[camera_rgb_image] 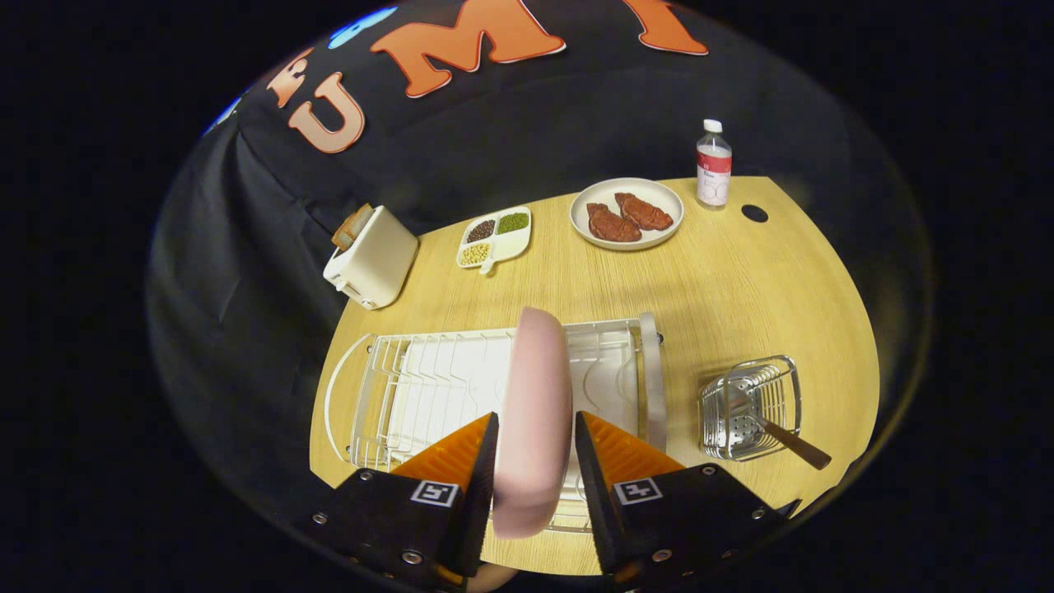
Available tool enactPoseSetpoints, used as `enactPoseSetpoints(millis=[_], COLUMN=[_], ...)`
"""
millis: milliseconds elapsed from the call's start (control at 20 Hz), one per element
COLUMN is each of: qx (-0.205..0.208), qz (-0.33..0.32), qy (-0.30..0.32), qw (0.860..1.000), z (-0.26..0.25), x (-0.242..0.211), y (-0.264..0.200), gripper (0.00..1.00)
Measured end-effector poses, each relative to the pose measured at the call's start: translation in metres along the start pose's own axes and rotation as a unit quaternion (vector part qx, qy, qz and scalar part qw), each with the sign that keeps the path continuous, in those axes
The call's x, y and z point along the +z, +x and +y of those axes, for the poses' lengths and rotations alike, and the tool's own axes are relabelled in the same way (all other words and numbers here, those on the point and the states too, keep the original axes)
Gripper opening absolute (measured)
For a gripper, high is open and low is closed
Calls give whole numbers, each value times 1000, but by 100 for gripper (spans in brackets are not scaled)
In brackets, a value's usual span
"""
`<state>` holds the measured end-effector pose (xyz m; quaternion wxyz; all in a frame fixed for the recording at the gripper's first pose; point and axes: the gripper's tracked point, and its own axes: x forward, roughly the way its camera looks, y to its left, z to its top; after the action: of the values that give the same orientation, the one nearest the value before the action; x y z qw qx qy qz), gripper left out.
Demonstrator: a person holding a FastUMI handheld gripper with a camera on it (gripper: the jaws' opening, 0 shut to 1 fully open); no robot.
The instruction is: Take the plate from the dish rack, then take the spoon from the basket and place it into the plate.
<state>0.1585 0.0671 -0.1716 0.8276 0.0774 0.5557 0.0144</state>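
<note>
A pink plate (535,395) stands on edge over the white wire dish rack (428,387), seen edge-on between my two orange fingers. My gripper (535,418) is shut on the plate, one finger pressing on each face. I cannot tell whether its lower rim rests in the rack or hangs just above it. To the right of the rack sits a small metal wire basket (786,371). The spoon (790,443) lies in it, its brown handle sticking out over the basket's near right corner.
Beyond the rack on the wooden table (725,280) are a cream toaster (372,259) holding toast, a divided dish of beans (494,237), a white plate with two steaks (627,214) and a water bottle (713,165). The table edge runs close behind the basket.
</note>
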Motion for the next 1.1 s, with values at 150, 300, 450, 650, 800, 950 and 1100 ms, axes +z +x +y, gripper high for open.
enactPoseSetpoints(millis=[150,300,450,650,800,950,1100], qx=[-26,-56,-71,-93,-121,-126,-87], qz=[-3,-4,-7,-12,-26,-49,-51], qy=[-15,-33,-36,-30,-54,-76,-74], qw=[1000,998,997,995,991,988,992], z=[-3,-9,-12,-12,-12,-5,9], x=[0,-2,0,8,24,37,33], y=[8,12,12,3,-8,-21,-35], gripper=[45,41,39,35,34,32,28])
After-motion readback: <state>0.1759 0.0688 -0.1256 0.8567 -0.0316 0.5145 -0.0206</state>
